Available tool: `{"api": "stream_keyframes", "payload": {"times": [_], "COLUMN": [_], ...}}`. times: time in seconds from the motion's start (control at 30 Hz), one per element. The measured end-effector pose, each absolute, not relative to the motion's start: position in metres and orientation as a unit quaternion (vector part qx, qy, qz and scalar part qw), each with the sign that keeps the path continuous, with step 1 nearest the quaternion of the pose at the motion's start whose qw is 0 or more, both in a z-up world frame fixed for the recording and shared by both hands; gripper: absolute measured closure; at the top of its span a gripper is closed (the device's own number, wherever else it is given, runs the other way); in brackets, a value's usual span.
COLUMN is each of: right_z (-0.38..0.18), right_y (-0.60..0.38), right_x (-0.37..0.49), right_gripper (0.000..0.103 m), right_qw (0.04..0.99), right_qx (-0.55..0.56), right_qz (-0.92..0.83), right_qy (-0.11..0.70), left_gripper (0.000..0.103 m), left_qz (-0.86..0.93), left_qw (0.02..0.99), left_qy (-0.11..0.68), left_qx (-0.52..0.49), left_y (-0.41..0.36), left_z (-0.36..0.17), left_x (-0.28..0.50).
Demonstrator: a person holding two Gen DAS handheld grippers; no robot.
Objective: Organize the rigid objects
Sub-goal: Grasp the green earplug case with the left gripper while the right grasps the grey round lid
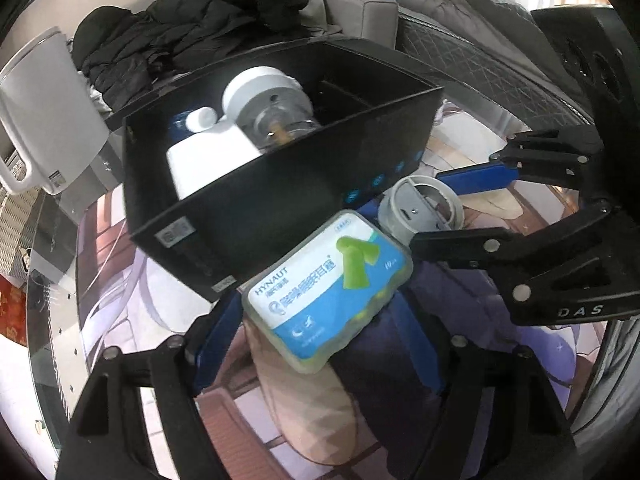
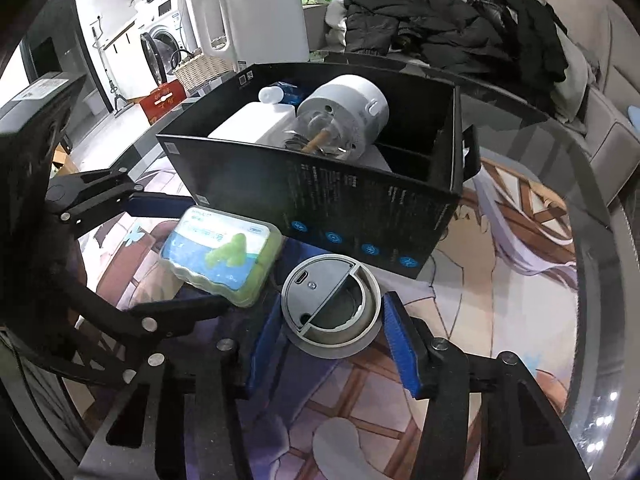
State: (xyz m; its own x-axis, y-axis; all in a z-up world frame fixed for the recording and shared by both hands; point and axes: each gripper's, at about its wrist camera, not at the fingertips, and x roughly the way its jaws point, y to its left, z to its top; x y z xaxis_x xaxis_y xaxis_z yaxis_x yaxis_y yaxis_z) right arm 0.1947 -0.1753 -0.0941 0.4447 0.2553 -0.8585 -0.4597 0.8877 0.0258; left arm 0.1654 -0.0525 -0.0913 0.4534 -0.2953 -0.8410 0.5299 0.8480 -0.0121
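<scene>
A clear HYNAUT earplug case (image 1: 330, 290) with a blue and green label lies between the blue pads of my left gripper (image 1: 320, 320), whose jaws are close around it. It also shows in the right wrist view (image 2: 222, 256). A grey round device (image 2: 330, 306) lies between the pads of my right gripper (image 2: 332, 344), jaws wide and not touching it. It shows in the left wrist view (image 1: 420, 206) too. Behind stands a black box (image 2: 340, 204) holding a white bottle (image 2: 256, 122) and a grey-capped clear jar (image 2: 344, 116).
A white kettle (image 2: 260, 12) stands behind the box, with dark jackets (image 2: 440, 20) piled on a sofa. The round glass table (image 2: 600, 320) carries a printed mat. A washing machine (image 2: 160, 44) and a wicker basket (image 2: 200, 68) stand at the far left.
</scene>
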Motion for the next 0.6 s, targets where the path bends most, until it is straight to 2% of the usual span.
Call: {"api": "stream_keyframes", "payload": {"times": [0.17, 0.27, 0.53, 0.6], "right_z": [-0.093, -0.093, -0.088, -0.085], "right_y": [-0.180, -0.184, -0.179, -0.178], "right_x": [0.193, 0.188, 0.170, 0.169], "right_gripper": [0.053, 0.053, 0.052, 0.052], "right_qw": [0.842, 0.841, 0.837, 0.841], "right_qx": [-0.100, -0.105, -0.130, -0.130], "right_qz": [0.208, 0.204, 0.216, 0.219], "right_qy": [0.487, 0.489, 0.485, 0.478], "left_gripper": [0.043, 0.047, 0.045, 0.039], "left_qz": [-0.238, -0.234, -0.219, -0.219], "left_qw": [0.839, 0.836, 0.838, 0.839], "left_qy": [0.468, 0.472, 0.478, 0.475], "left_qx": [0.142, 0.152, 0.147, 0.149], "left_y": [-0.057, -0.058, -0.069, -0.073], "left_z": [-0.089, -0.088, -0.085, -0.086], "left_x": [0.156, 0.146, 0.134, 0.139]}}
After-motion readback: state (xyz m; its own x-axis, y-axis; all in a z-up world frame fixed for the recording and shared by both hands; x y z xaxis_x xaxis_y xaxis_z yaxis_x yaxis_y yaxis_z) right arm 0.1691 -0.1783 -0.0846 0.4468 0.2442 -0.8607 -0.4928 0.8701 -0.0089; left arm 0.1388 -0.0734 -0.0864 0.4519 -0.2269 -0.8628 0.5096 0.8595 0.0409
